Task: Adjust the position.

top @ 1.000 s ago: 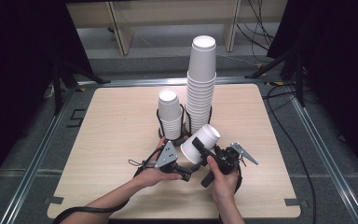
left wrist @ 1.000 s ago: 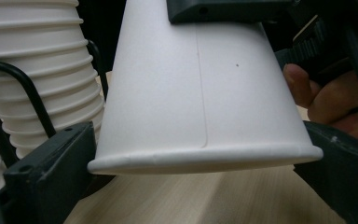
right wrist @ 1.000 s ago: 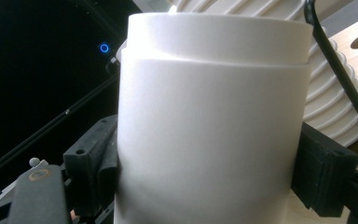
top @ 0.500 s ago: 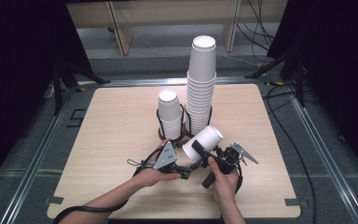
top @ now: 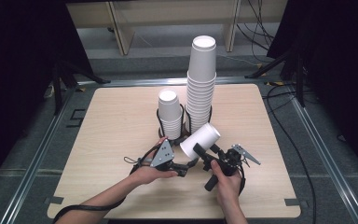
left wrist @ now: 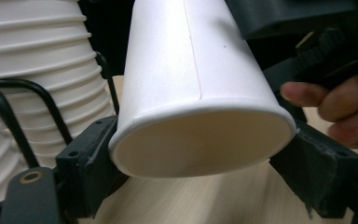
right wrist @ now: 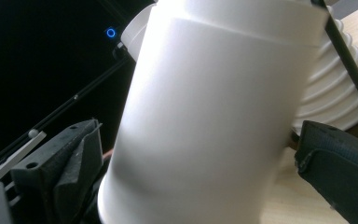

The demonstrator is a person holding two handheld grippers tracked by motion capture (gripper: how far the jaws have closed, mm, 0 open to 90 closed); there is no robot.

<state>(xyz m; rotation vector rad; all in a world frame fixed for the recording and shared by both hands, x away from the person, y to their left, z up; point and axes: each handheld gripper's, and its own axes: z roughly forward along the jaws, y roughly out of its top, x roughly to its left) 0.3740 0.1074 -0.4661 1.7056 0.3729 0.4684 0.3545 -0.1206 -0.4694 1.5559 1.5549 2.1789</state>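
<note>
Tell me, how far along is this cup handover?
Done: the left gripper has just closed on the paper cup at its base end. In hand: the right gripper has just opened, pads off the cup. Left: probably adding it to the short stack or tall stack.

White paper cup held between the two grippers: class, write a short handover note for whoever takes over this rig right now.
Left gripper: jaws have just been closing and now press both sides of the white paper cup, which is tilted above the light wooden table.
Right gripper: jaws have just been opening; the cup is between them, but they are off it.
Behind: a short stack of white paper cups in a black wire holder and a tall stack of white paper cups.
Done: the left gripper has the cup.
Left: draw the right gripper clear, then probably set the cup on a stack.
</note>
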